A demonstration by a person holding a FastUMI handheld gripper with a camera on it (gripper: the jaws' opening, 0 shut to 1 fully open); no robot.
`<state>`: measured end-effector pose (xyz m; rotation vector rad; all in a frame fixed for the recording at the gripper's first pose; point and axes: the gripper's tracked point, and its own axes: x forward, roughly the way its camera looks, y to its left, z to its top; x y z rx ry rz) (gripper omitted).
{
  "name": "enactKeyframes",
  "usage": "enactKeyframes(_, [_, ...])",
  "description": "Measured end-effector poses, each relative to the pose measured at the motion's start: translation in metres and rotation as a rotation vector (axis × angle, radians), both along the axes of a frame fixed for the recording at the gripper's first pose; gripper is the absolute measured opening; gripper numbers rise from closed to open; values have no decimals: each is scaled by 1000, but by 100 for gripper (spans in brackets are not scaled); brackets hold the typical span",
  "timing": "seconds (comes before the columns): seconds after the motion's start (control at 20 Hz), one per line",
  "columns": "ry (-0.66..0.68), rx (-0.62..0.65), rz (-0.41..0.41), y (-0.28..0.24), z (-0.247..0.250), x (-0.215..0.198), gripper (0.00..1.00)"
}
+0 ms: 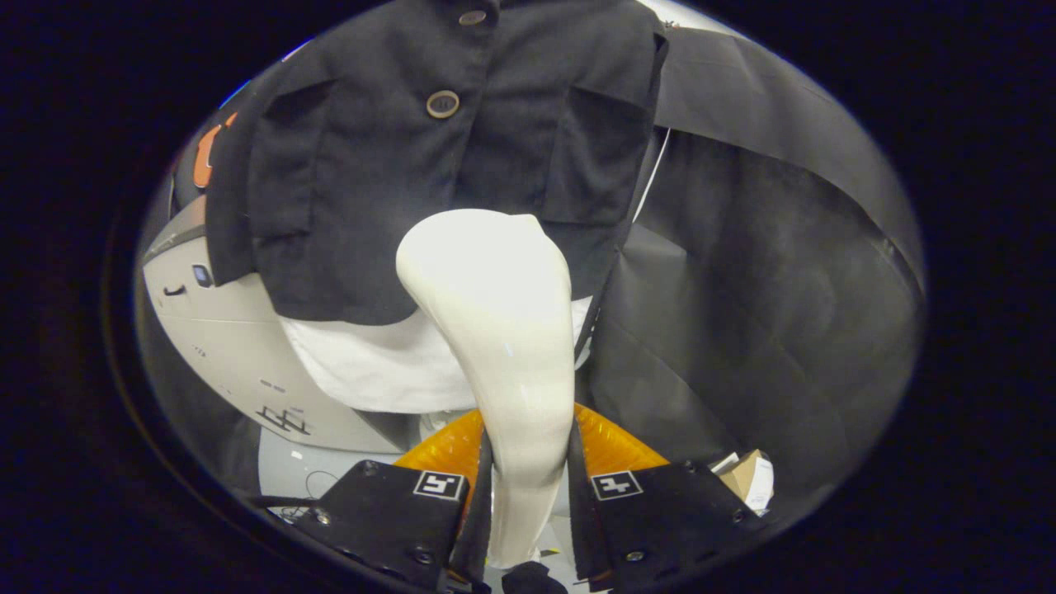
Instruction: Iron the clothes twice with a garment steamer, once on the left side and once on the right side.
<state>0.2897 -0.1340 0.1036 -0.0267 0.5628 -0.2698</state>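
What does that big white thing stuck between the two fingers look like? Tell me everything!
It is the garment steamer, smooth, glossy and cream-white, like plastic. Its narrow handle is squeezed between both fingers of the gripper, one on each side. It rises and widens into a rounded head that leans toward the dark jacket hanging ahead. The head overlaps the jacket's lower hem and the white cloth beneath; whether it touches them cannot be told.

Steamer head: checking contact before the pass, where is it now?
The steamer is clamped in the gripper; its head sits at the dark jacket's lower hem, over the white shirt.
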Motion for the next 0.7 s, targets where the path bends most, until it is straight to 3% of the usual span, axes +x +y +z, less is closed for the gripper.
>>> enactKeyframes(0.7, [-209, 117, 229, 24, 25, 2, 42])
